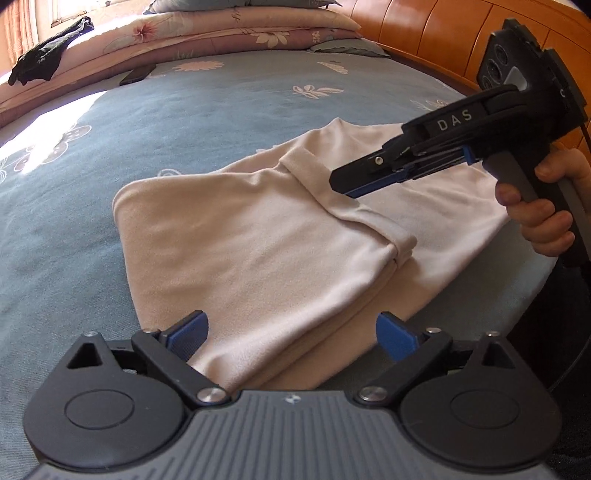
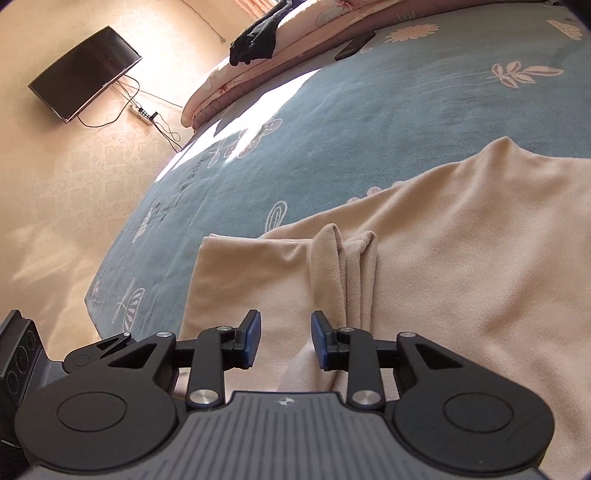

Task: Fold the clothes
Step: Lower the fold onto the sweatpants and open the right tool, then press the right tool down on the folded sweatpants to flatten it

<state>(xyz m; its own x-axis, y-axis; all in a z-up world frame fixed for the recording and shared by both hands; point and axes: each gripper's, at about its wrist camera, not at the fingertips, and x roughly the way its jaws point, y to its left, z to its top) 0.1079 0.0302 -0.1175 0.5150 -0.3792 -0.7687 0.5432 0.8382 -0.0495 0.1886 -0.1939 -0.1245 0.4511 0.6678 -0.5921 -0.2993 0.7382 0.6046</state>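
A cream garment [image 1: 240,240] lies folded on the blue flowered bedspread [image 1: 221,110], with a banded hem running across its top layer. My left gripper [image 1: 291,332] hovers over the garment's near edge, jaws wide open with nothing pinched. My right gripper [image 1: 340,182] comes in from the right, held by a hand [image 1: 543,206], with its tip just over the hem band. In the right wrist view the right gripper [image 2: 286,339] stands partly open above the garment [image 2: 443,277]. A raised fold of cloth lies just ahead of the pads, which do not press on it.
A black garment [image 1: 48,55] lies on the stacked floral quilts [image 1: 221,29] at the far edge, and a dark phone [image 1: 138,74] lies on the bed beside them. A wooden headboard [image 1: 424,29] borders the right side. A television [image 2: 85,70] hangs on the wall beyond.
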